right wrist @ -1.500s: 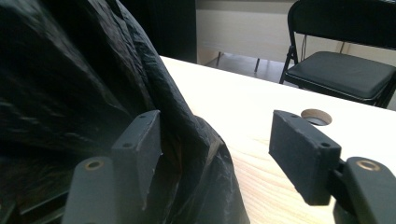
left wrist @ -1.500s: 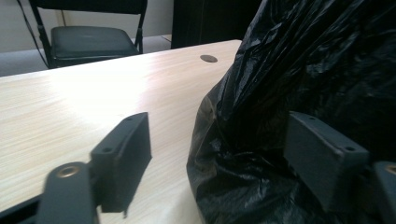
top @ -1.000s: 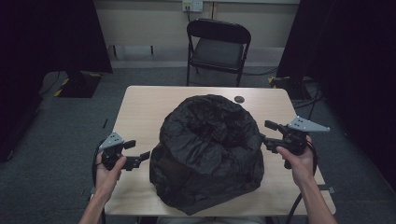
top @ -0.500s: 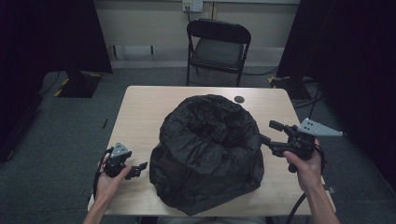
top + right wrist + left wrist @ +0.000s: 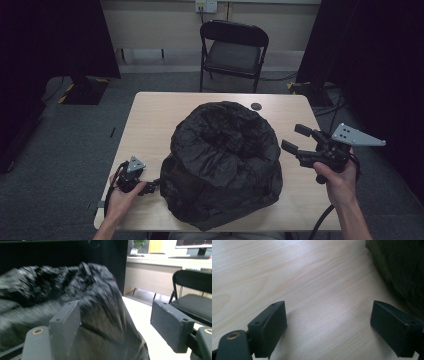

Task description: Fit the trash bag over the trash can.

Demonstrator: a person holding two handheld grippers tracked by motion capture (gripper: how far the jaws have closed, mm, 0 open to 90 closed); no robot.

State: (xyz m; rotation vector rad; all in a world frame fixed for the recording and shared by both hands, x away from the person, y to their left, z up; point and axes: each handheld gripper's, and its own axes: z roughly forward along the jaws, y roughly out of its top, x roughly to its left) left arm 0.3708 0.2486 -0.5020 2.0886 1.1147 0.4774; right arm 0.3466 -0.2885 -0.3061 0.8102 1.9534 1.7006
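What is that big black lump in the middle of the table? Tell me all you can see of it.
The black bag looks like thin, crinkled, slightly glossy fabric or plastic. It sits upright on the wooden table, its top rolled down into a thick rim around a dark opening. Neither gripper holds it; both stand open beside it.

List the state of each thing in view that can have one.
Black bag: slumped on the table, mouth open upward, held by nothing.
Left hand-held gripper: open, low over the table beside the bag.
Right hand-held gripper: open, raised, empty.
Folding chair: unfolded, vacant.
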